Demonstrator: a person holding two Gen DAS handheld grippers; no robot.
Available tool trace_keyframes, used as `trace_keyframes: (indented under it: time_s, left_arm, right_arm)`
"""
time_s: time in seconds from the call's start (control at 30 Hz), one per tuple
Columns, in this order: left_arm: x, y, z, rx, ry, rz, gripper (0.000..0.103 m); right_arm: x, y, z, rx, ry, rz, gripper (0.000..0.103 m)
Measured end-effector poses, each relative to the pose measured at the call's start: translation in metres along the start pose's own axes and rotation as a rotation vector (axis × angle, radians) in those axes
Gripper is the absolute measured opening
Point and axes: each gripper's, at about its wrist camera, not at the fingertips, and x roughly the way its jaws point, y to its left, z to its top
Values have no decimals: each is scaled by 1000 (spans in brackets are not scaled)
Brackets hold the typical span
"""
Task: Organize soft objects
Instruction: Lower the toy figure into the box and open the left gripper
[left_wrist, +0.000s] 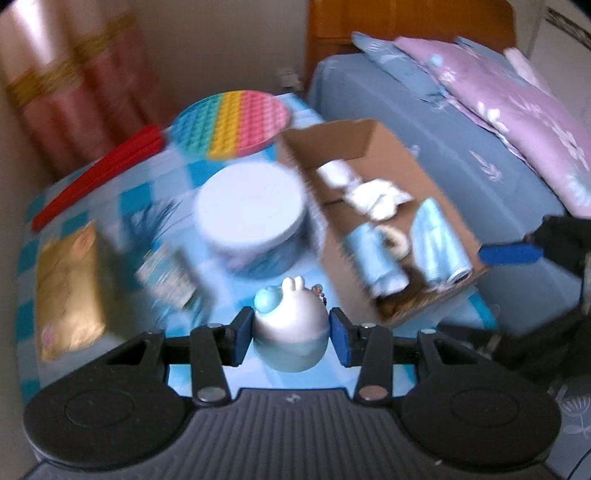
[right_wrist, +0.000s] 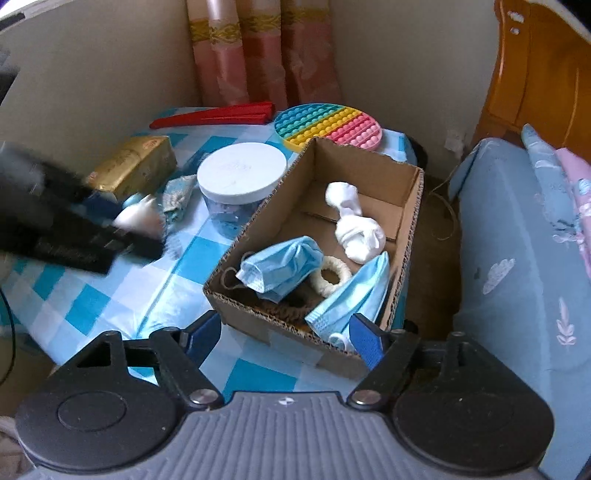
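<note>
My left gripper (left_wrist: 290, 332) is shut on a soft white and blue squishy toy (left_wrist: 290, 325) with small ears, held above the checked tablecloth just left of the cardboard box (left_wrist: 391, 314). In the right wrist view that gripper (right_wrist: 122, 225) shows blurred at the left with the toy (right_wrist: 136, 218). The box (right_wrist: 266, 221) holds two blue face masks (right_wrist: 280, 266), white socks (right_wrist: 354, 225) and a white ring (right_wrist: 330, 275). My right gripper (right_wrist: 286, 341) is open and empty at the box's near edge.
A white-lidded jar (right_wrist: 242, 173), a gold packet (right_wrist: 136, 166), a rainbow pop-it mat (right_wrist: 328, 123) and a red folded fan (right_wrist: 221, 114) lie on the table (right_wrist: 110, 302). A small patterned cloth (right_wrist: 177, 195) lies by the jar. A bed (right_wrist: 517, 240) stands to the right.
</note>
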Motion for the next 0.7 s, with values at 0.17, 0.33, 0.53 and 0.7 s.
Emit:
trace_keyframes:
  time_s: [0.17,0.33,0.53,0.7]
  left_arm:
    - [15,-23,34,94,39,-34,43]
    - [36,-42,63,159,72,-7,43]
    - [59,-53,87,196,89,33,43]
    - [72,-58,94,214,93,57,45]
  right_arm:
    - [0,10,-7,-54,-2,-30,81]
    - [-2,12,-9,-70,-13,-31,81]
    - [-2,10,-9,-70,-13,-23,81]
    - [0,11,-9,-76,-11,-18,81]
